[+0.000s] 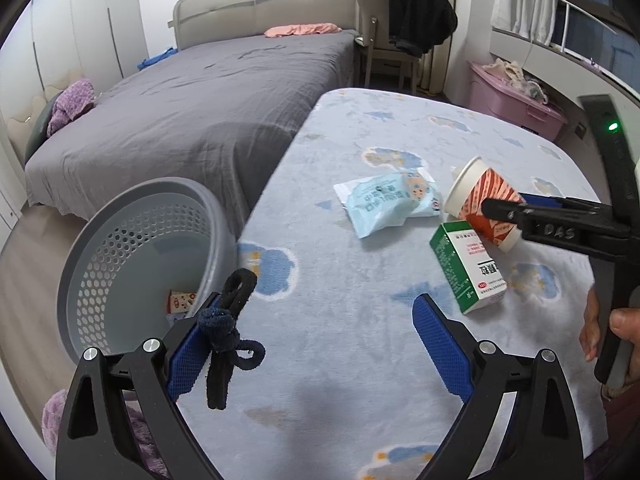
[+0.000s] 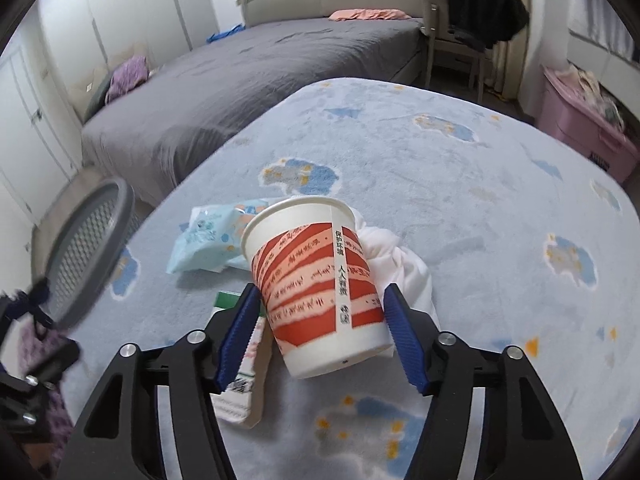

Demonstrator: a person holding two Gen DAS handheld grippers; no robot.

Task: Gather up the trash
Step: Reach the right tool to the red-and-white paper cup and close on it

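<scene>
Paper cup [image 2: 316, 280] sits tilted between pads of your right tool [image 2: 320, 312], both pads pressing its sides, above blue counter [image 1: 360, 360]. Green box [image 1: 468, 268] and blue packet [image 1: 384, 204] lie just beside. Your left tool [image 1: 316, 336] gapes wide, empty, near gray basket [image 1: 120, 248].

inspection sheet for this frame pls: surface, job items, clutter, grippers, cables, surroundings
Surface: light blue blanket with cloud print, rumpled.
Job's things: paper cup tilted between right pads; green-white box; blue wrapper; grey basket beside the blanket, one small carton inside.
Clutter: white cloth behind cup; black hair ties hanging on left finger.
Grippers: left gripper open, empty; right gripper closing on cup.
Cables: nothing seen.
Surroundings: grey bed, chair with dark garment, pink bin.
</scene>
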